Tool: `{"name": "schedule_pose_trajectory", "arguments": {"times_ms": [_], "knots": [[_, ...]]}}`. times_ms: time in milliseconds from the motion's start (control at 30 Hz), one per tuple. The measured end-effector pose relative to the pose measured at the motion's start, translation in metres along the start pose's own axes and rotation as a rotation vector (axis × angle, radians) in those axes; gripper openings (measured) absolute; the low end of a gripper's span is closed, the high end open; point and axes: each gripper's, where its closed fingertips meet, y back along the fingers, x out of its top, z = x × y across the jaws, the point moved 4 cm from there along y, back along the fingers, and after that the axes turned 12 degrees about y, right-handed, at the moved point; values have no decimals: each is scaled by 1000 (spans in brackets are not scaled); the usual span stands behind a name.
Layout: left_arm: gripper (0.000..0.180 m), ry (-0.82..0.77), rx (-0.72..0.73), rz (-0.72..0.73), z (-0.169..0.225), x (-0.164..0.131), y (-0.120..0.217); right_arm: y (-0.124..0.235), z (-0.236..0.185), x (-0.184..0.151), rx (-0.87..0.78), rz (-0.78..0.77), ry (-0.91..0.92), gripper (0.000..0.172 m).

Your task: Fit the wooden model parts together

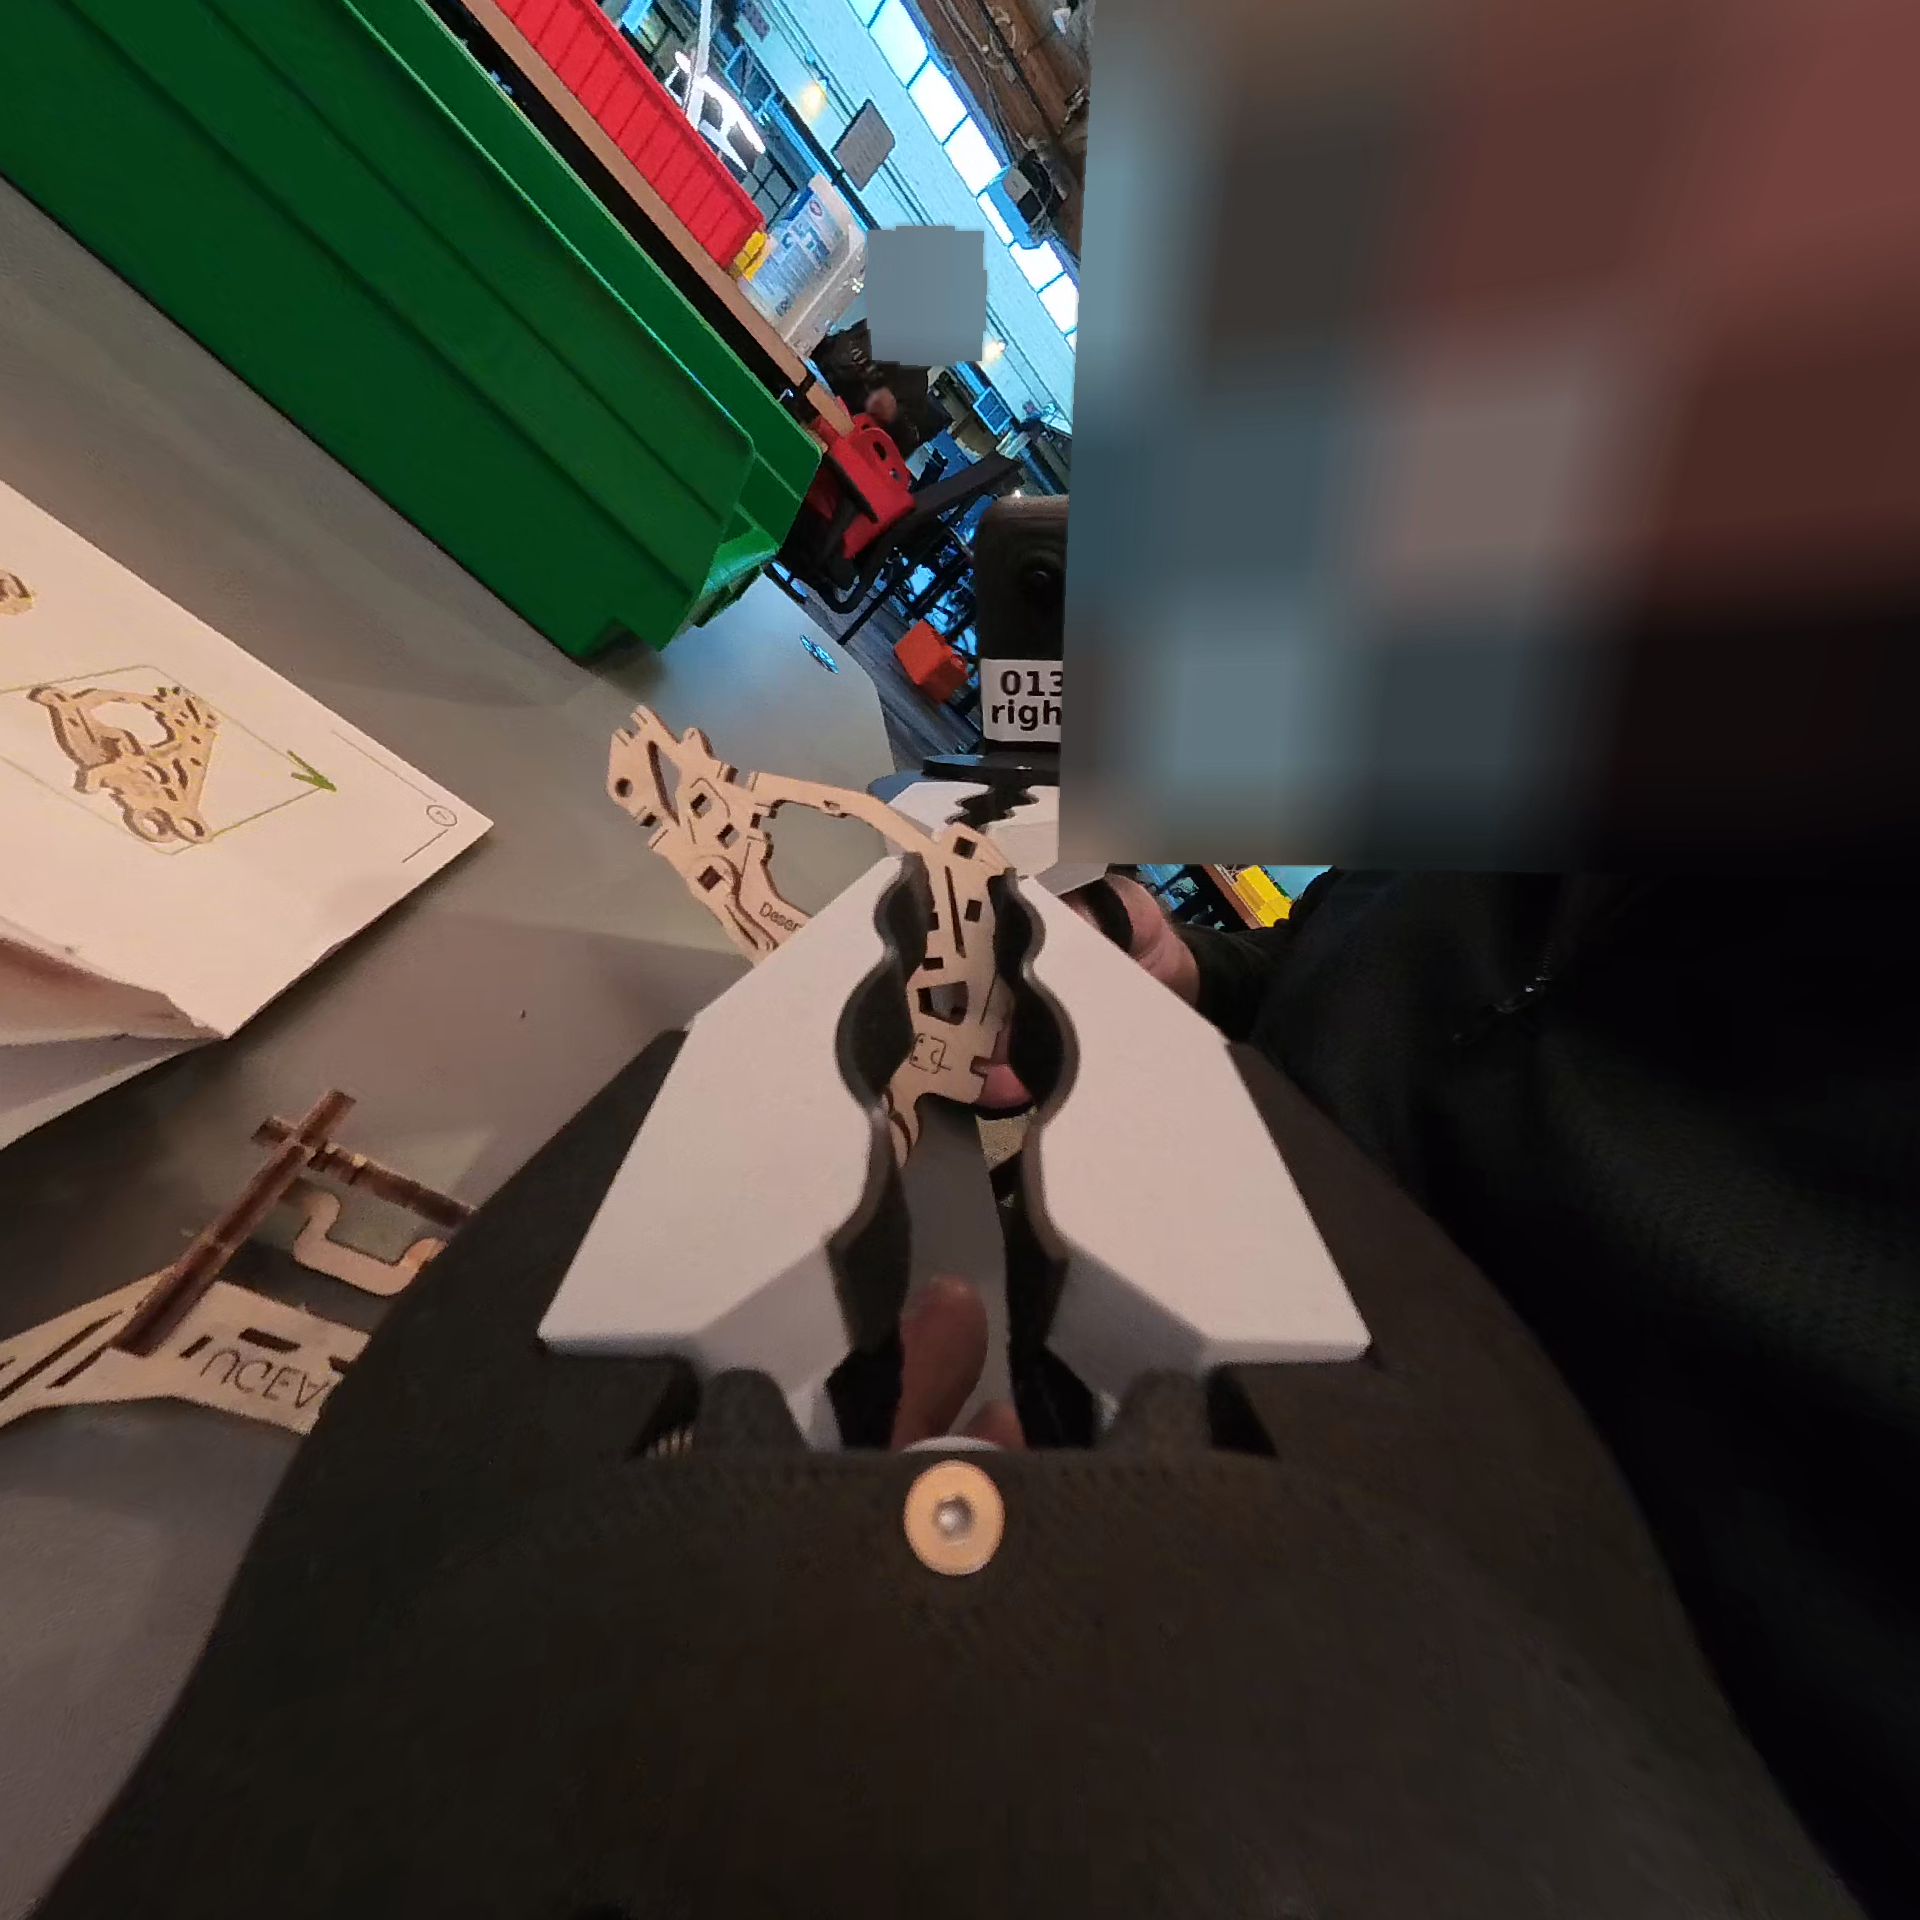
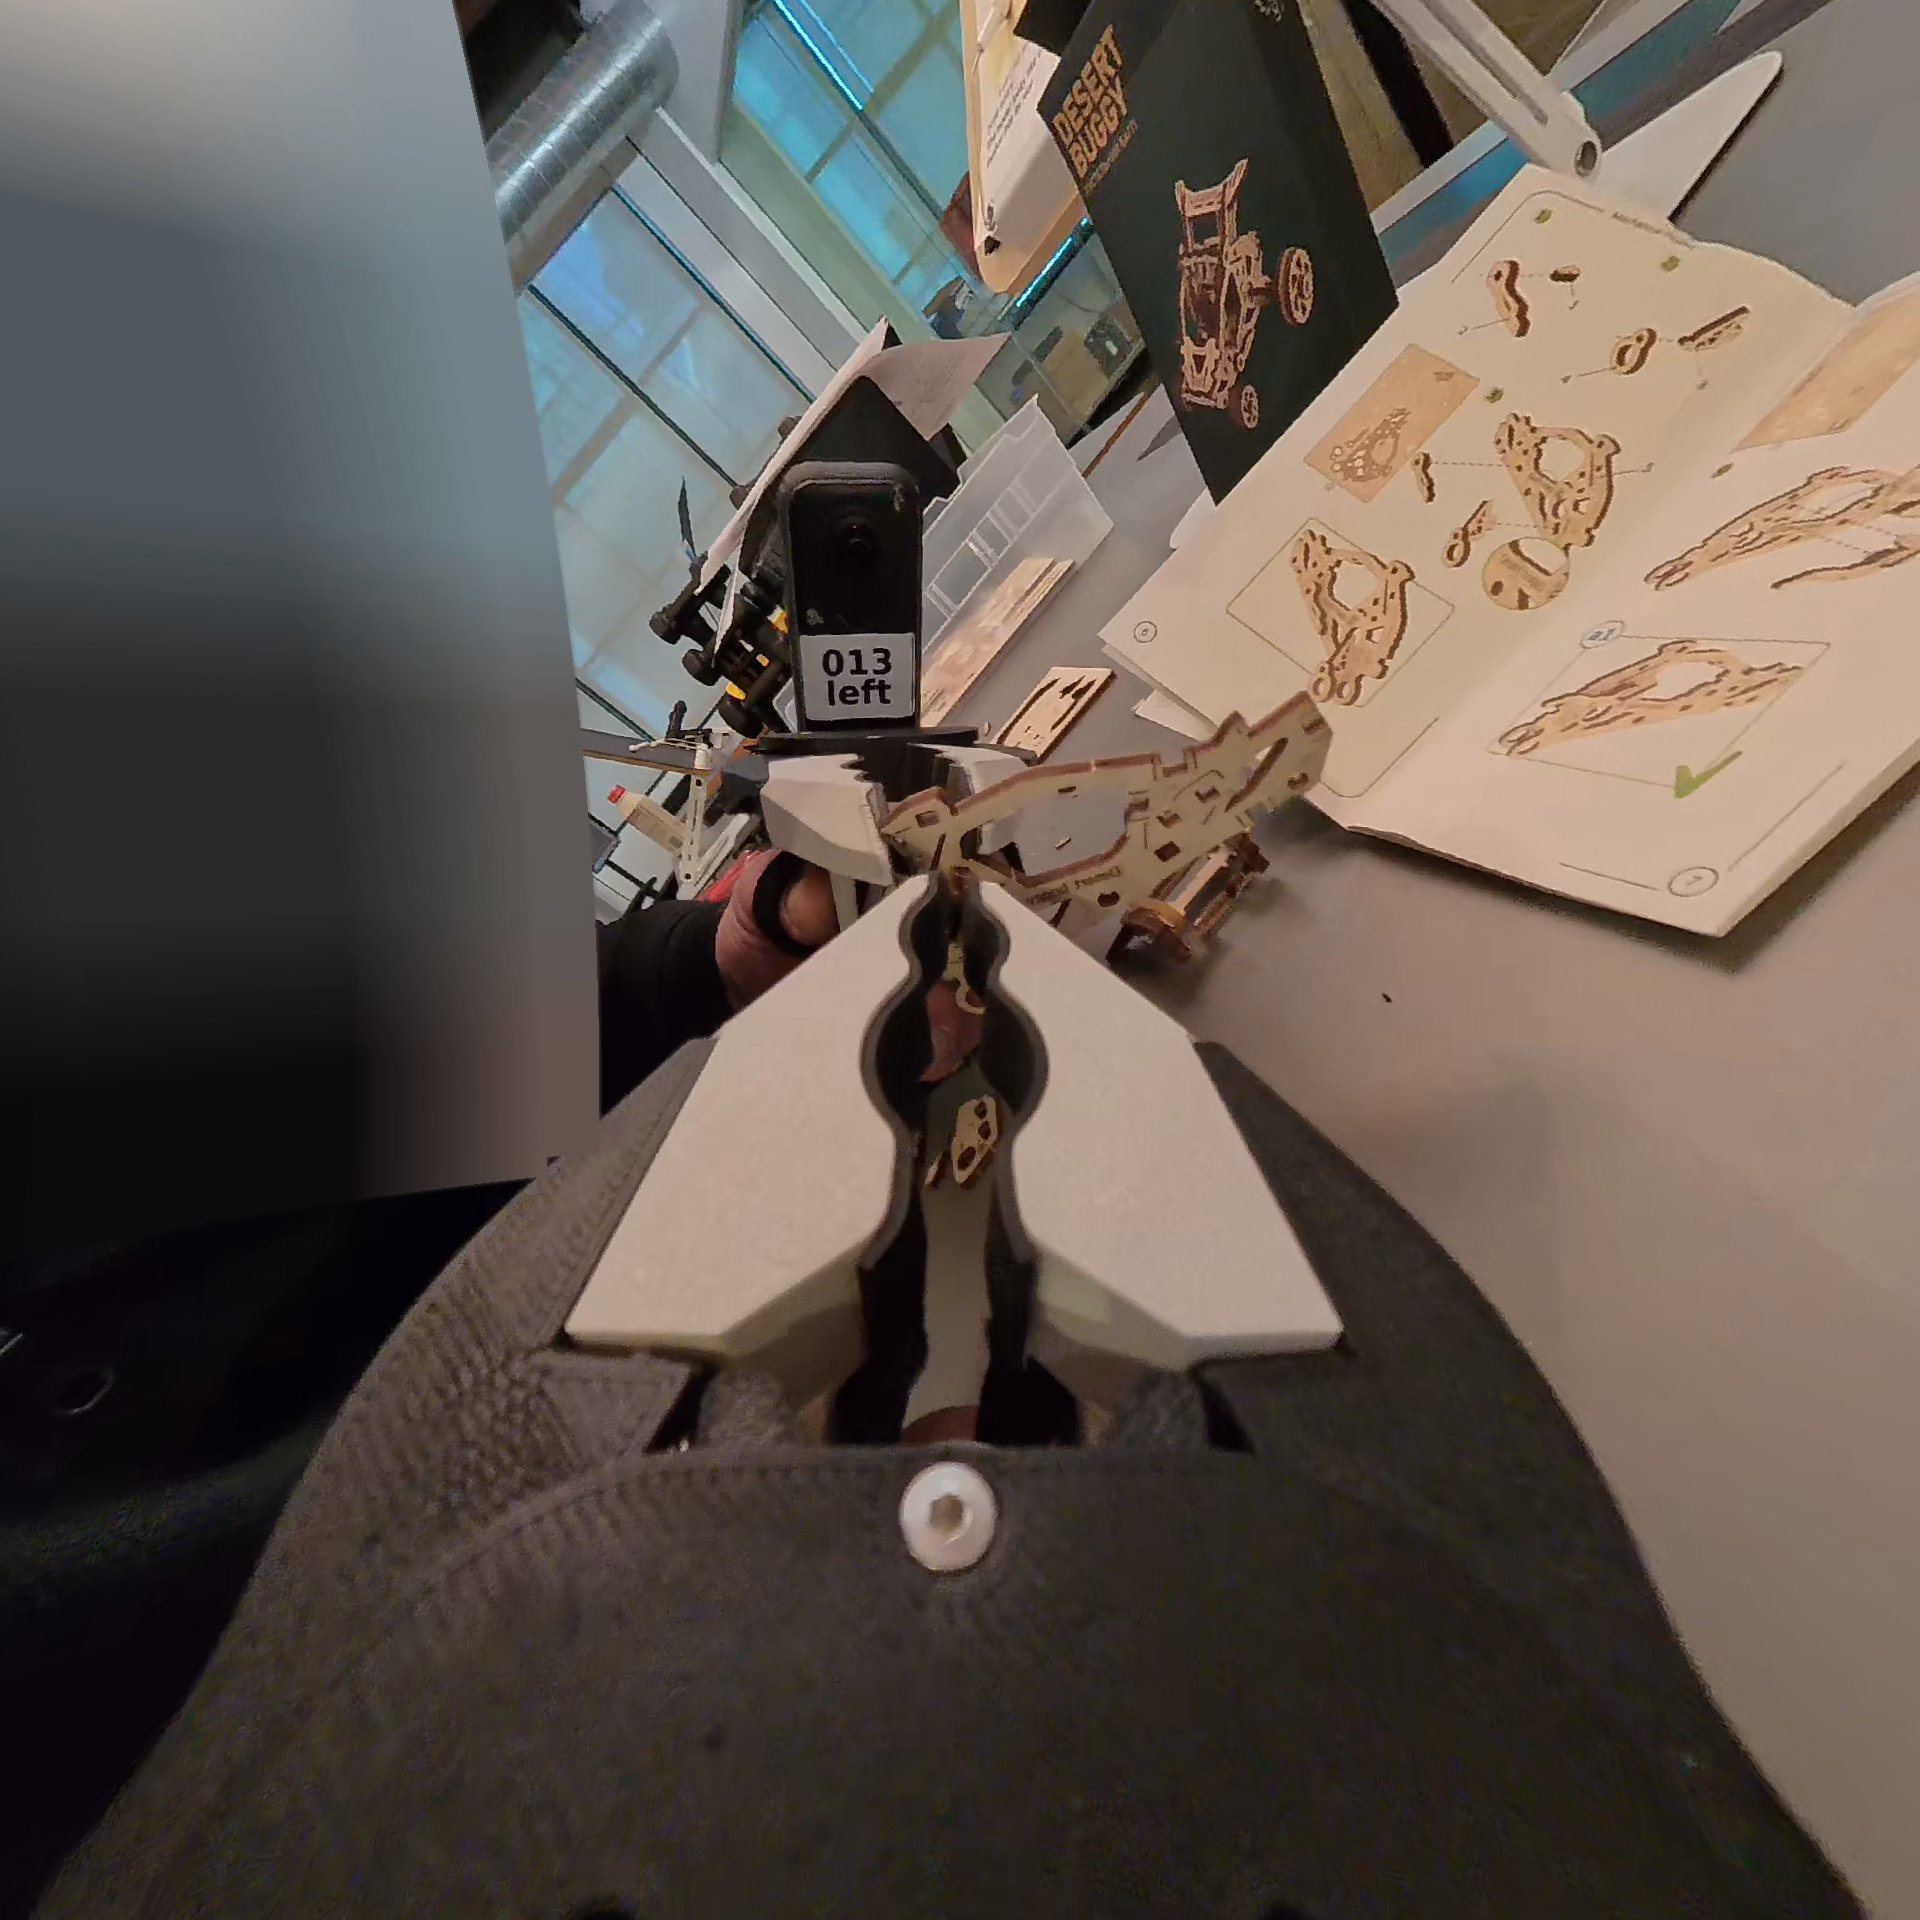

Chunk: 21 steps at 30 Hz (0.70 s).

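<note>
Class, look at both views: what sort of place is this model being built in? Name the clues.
Probably a workshop or lab bench in an industrial hall: stacked green storage bins, large high windows, and a grey worktable carrying an open instruction booklet.

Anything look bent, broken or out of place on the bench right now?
Nothing stands out. The left gripper grips the flat wooden frame piece, which looks intact; the instruction booklet lies open on the grey table.

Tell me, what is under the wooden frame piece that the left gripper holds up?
Under the wooden frame piece stands a small wooden assembly on the grey table; the piece covers its upper part.
</note>
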Motion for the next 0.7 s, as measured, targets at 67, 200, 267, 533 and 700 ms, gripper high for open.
{"name": "schedule_pose_trajectory", "arguments": {"times_ms": [67,200,267,533,700], "knots": [[12,3,-2,-1,0,0,0,0,0,0,3,1,-4,0],[12,-3,-2,-7,1,-1,0,0,1,0,11,-4,-15,0],[12,0,-9,-12,1,-1,0,0,1,0,14,-4,-16,0],[12,-11,1,-5,0,-1,-1,0,1,0,6,-2,-13,0],[12,-22,14,6,0,0,0,-1,1,0,-6,1,-5,0]]}}
